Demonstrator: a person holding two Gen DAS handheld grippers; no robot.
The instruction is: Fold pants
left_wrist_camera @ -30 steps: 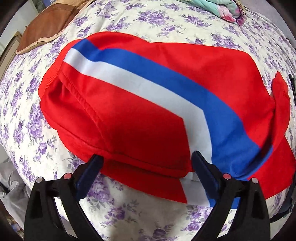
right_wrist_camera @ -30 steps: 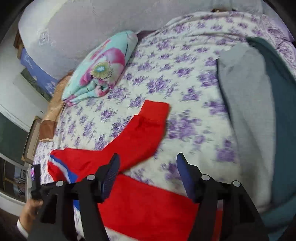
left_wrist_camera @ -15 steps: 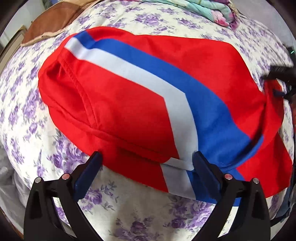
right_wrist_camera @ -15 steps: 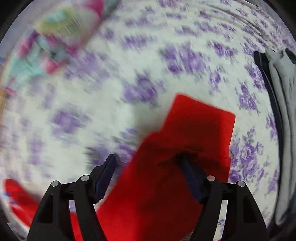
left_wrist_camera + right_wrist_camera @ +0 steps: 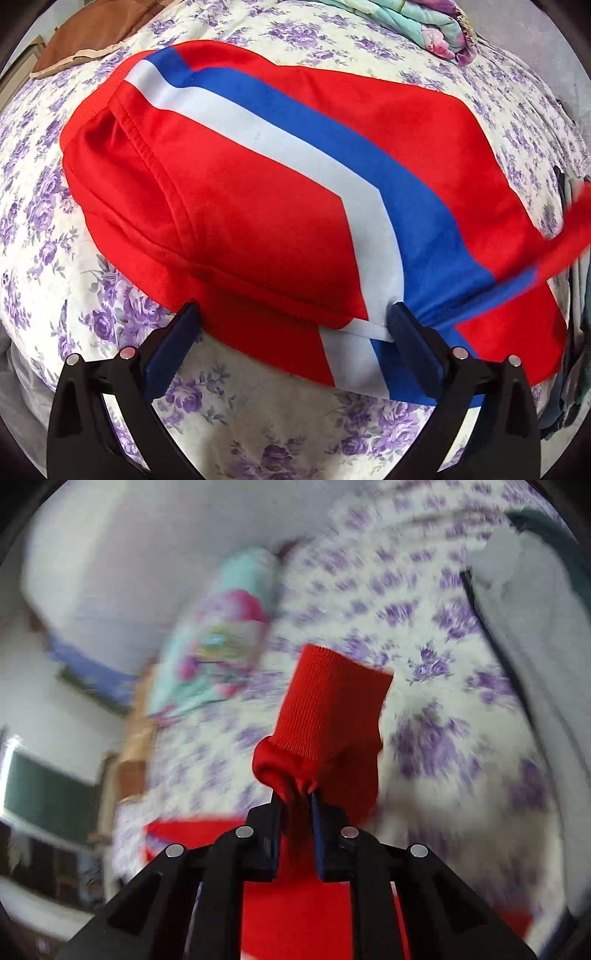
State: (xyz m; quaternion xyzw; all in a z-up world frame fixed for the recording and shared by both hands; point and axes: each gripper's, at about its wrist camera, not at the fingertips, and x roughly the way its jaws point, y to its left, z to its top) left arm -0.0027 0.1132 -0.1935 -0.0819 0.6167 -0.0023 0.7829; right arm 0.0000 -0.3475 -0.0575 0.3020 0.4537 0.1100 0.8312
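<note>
While the pants [image 5: 258,206] lie on the floral bed [image 5: 44,206], left gripper [image 5: 295,332] hangs spread wide at 6 o'clock of them, gripping nothing. Right gripper [image 5: 297,805] has just been closing and now pinches a red cuff [image 5: 332,701], raised toward 12 o'clock.

The pants [image 5: 258,206] are a smooth, matt red cloth with a blue and a white stripe; the cuff [image 5: 332,698] is a ribbed knit. The bedsheet [image 5: 44,206] is a thin printed cloth. Both grippers are black matt plastic with small shiny metal pins [image 5: 243,831].
</note>
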